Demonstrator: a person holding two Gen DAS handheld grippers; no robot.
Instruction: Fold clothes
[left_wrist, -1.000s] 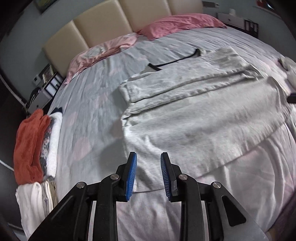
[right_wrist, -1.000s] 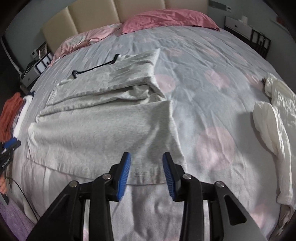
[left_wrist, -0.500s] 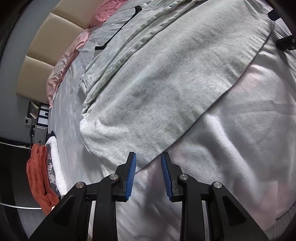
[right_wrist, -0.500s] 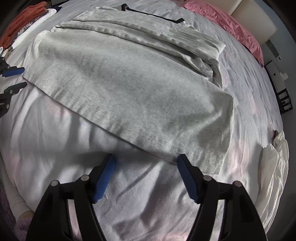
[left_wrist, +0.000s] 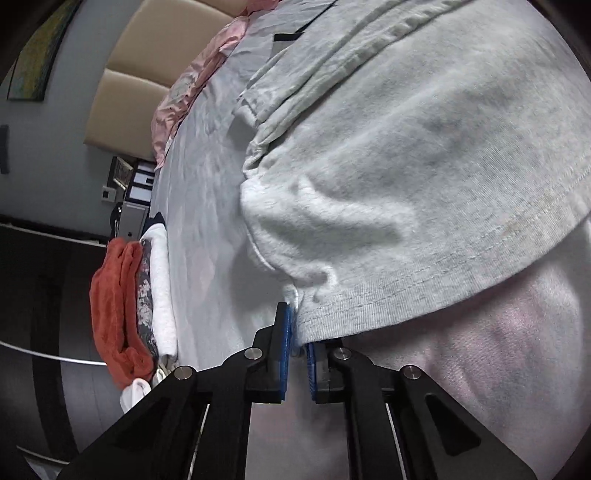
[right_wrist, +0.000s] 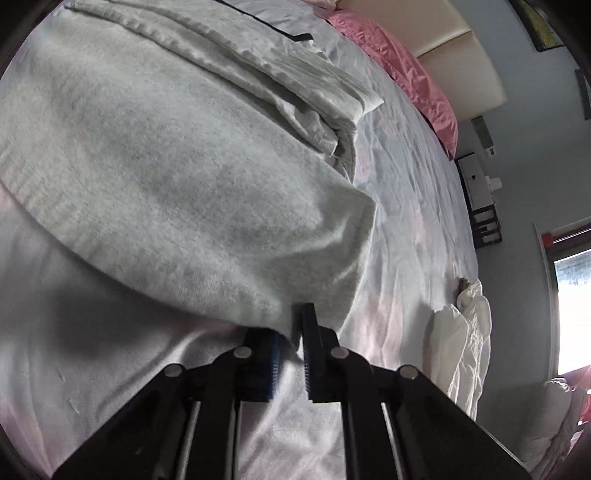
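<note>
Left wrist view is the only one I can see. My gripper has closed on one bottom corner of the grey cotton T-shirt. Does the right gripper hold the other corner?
Observer: Yes. The right gripper is closed on the hem corner of the grey cotton T-shirt, and the cloth bunches up there.
Operator: Is something lying on the bed on that side?
Observer: A crumpled white garment lies on the pale sheet, apart from the shirt.
Operator: And beyond the shirt?
Observer: A pink pillow lies at the beige padded headboard.
</note>
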